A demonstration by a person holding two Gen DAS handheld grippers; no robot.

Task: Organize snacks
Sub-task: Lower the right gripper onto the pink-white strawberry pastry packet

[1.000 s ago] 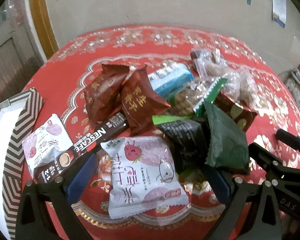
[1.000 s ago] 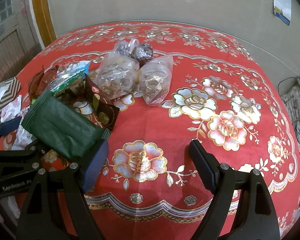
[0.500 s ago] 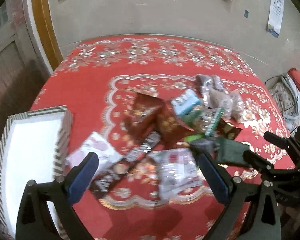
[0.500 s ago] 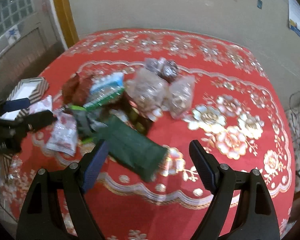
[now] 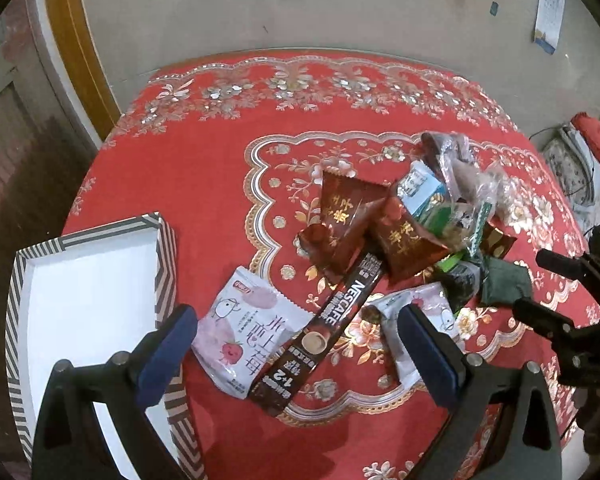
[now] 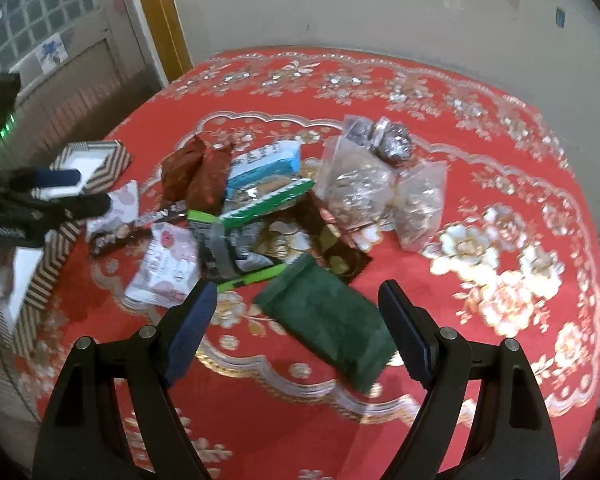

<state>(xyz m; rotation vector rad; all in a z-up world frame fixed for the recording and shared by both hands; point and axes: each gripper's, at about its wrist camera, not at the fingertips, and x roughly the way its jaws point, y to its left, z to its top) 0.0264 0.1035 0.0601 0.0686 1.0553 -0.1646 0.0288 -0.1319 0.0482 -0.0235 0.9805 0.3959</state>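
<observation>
A pile of snack packets lies on the red tablecloth [image 5: 204, 168]. My left gripper [image 5: 296, 344] is open and empty above a white strawberry packet [image 5: 248, 336] and a dark Nescafe stick [image 5: 324, 328]. Two brown-red packets [image 5: 364, 224] lie beyond them. My right gripper [image 6: 296, 332] is open and empty over a dark green packet [image 6: 328, 324], which also shows in the left wrist view [image 5: 504, 286]. A second strawberry packet [image 6: 164, 268], a blue packet [image 6: 264, 164] and clear bags of nuts [image 6: 360, 184] lie further in.
A striped box with a white inside [image 5: 88, 304] sits at the table's left edge, also in the right wrist view [image 6: 88, 160]. The table's near edge is just below both grippers. A wall and wooden door frame [image 5: 76, 40] stand behind.
Both grippers have pulled back and up from the pile. The left has swung leftwards, bringing the striped box into view. The green packet left the right finger and now lies on the cloth.
</observation>
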